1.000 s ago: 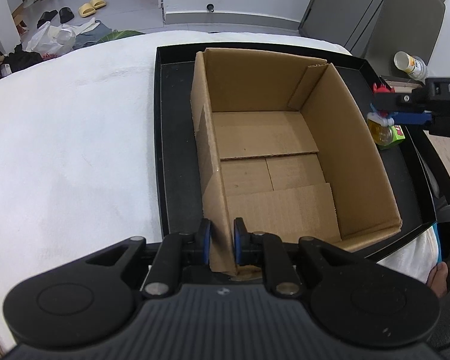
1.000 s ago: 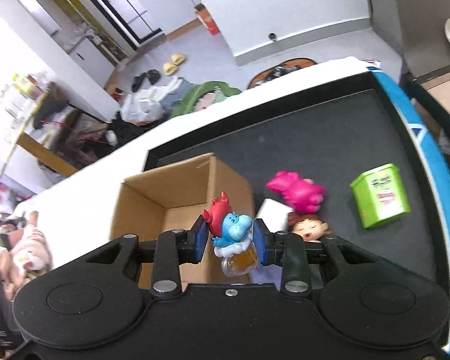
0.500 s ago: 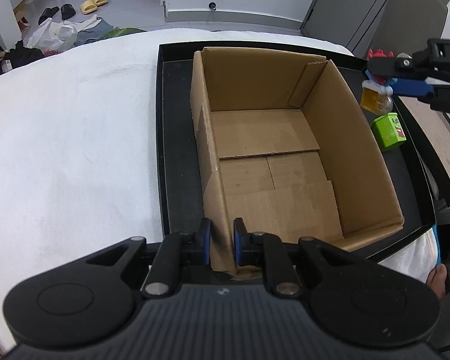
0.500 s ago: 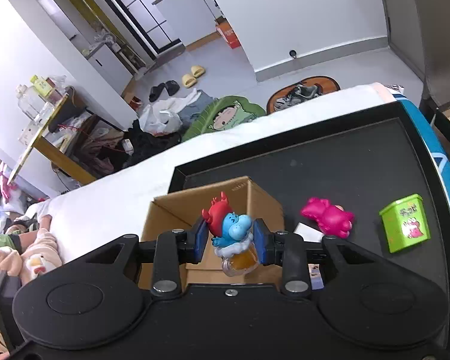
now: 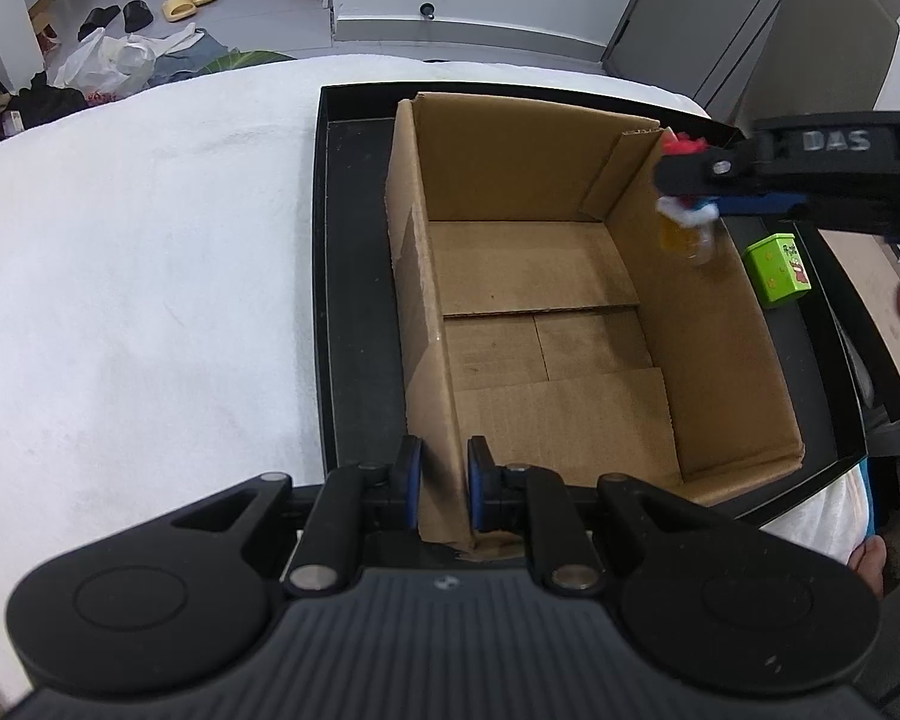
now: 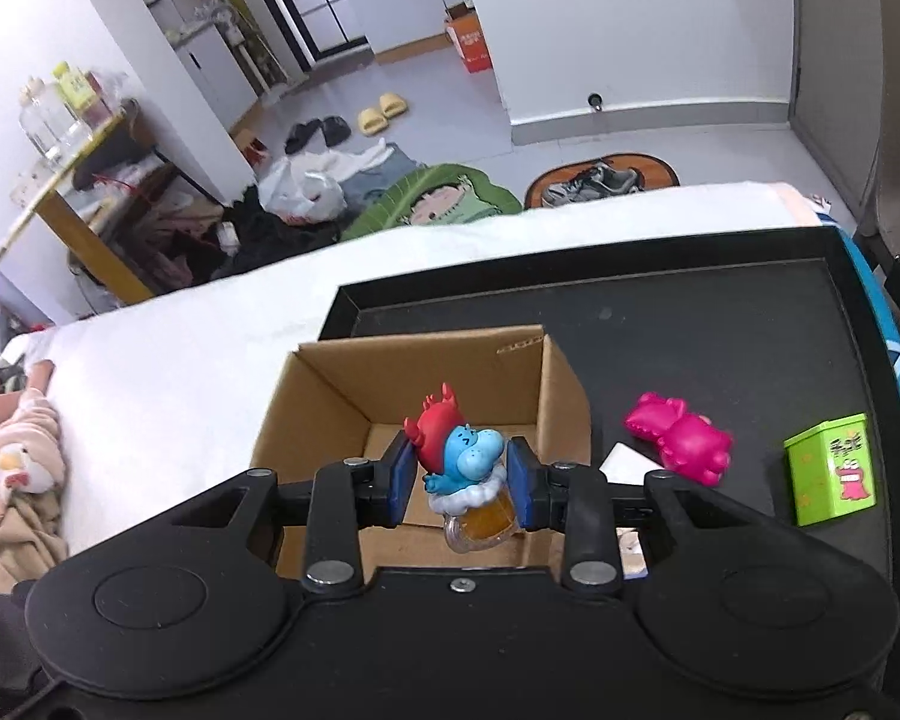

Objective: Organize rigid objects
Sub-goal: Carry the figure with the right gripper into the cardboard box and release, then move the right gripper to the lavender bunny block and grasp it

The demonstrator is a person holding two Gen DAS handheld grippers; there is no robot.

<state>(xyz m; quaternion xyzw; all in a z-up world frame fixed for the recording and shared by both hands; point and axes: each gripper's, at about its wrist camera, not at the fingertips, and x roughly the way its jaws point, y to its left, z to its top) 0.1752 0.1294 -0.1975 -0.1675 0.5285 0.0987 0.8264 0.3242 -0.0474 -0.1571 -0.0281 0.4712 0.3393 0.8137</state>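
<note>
An open cardboard box (image 5: 546, 324) stands in a black tray (image 5: 354, 276). My left gripper (image 5: 441, 480) is shut on the box's near left wall, one pad on each side. My right gripper (image 6: 461, 474) is shut on a small toy figure (image 6: 459, 456), blue and red on top with a clear amber base. In the left wrist view the same toy figure (image 5: 687, 222) hangs over the box's right wall near the far corner, with the right gripper (image 5: 708, 192) coming in from the right. The cardboard box (image 6: 426, 384) lies below and ahead of the toy.
On the black tray (image 6: 720, 324) to the right of the box lie a pink toy (image 6: 681, 438), a green tin (image 6: 834, 468) and a white card (image 6: 624, 462). The green tin (image 5: 780, 270) stands close to the box's right wall. White cloth (image 5: 138, 276) covers the table at left.
My right gripper has carried the toy leftward from above the tray's loose items to the box's right wall. The left gripper has kept still on the box.
</note>
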